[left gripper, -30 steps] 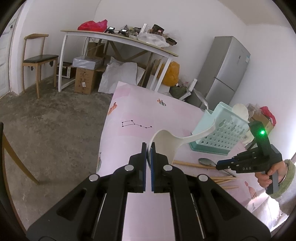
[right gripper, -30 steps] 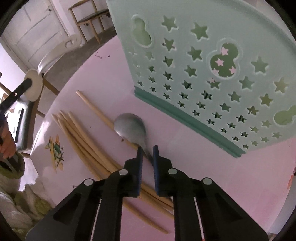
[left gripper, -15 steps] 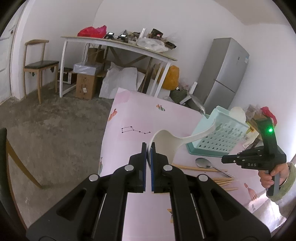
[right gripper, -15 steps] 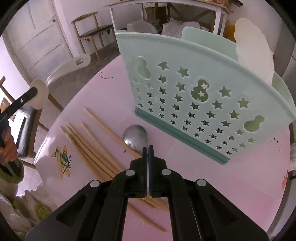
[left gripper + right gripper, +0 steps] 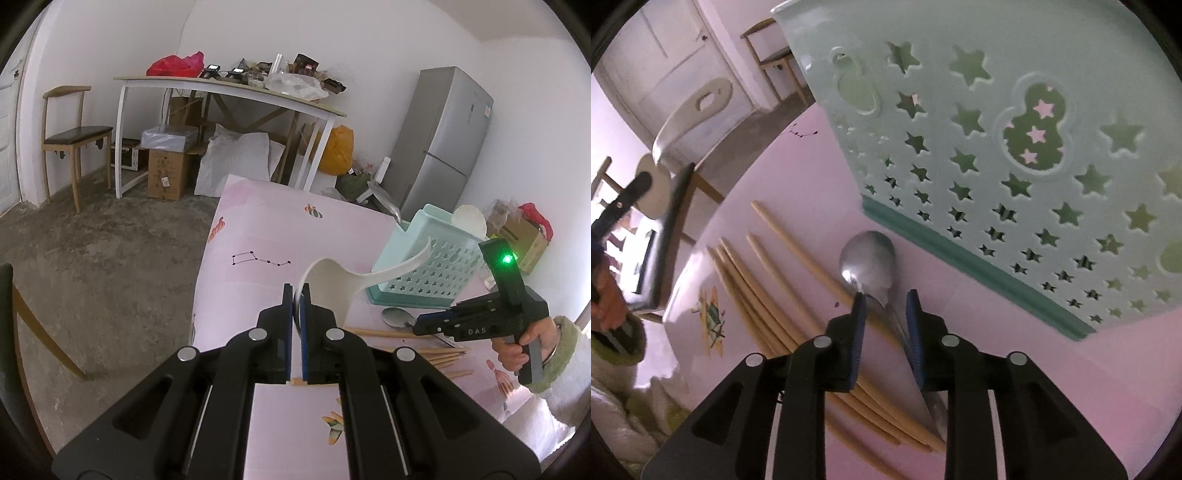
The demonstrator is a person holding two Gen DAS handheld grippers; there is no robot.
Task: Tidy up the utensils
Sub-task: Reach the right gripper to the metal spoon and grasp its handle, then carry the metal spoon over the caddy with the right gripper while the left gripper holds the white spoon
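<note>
While the right hand-held gripper hangs with its jaws just opened, apart astride the neck of the metal spoon without pinching it, that spoon lies flat on the pink desk across the wooden chopsticks; thin, stiff and likely slippery, it is probably best taken at the neck. Farther off, the left hand-held gripper is clamped on a light white plastic ladle, near the mint star-holed basket
</note>
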